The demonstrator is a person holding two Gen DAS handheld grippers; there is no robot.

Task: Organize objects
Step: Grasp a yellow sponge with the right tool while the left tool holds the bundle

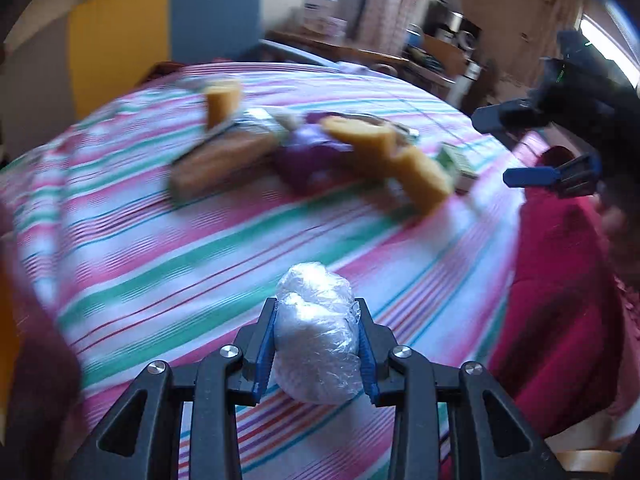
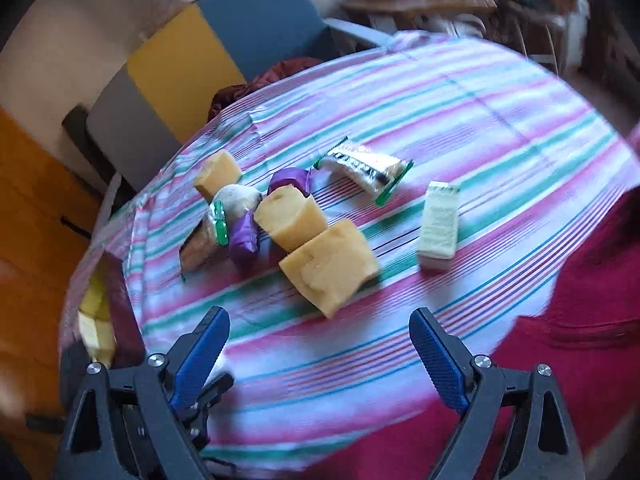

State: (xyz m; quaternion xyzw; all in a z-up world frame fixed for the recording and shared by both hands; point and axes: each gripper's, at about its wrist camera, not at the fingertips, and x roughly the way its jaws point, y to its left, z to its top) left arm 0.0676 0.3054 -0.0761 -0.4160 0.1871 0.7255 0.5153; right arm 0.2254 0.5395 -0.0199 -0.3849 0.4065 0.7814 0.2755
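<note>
My left gripper [image 1: 318,320] is shut on a clear plastic-wrapped white bundle [image 1: 318,336], held above the striped tablecloth [image 1: 160,260]. My right gripper [image 2: 318,324] is open and empty over the near part of the cloth [image 2: 480,128]; it also shows in the left wrist view [image 1: 516,148] at the right. On the cloth lie yellow sponge blocks [image 2: 330,266] [image 2: 290,216] [image 2: 218,174], a purple wrapper [image 2: 244,236], a silver-green snack packet [image 2: 366,168], a pale green box [image 2: 438,224] and a brown wrapped roll [image 2: 204,236]. The blurred pile also shows in the left wrist view [image 1: 312,148].
A red cloth [image 2: 580,320] covers the table's right side. A blue and yellow chair [image 2: 224,40] stands behind the table. Cluttered shelves [image 1: 440,48] stand at the back of the room.
</note>
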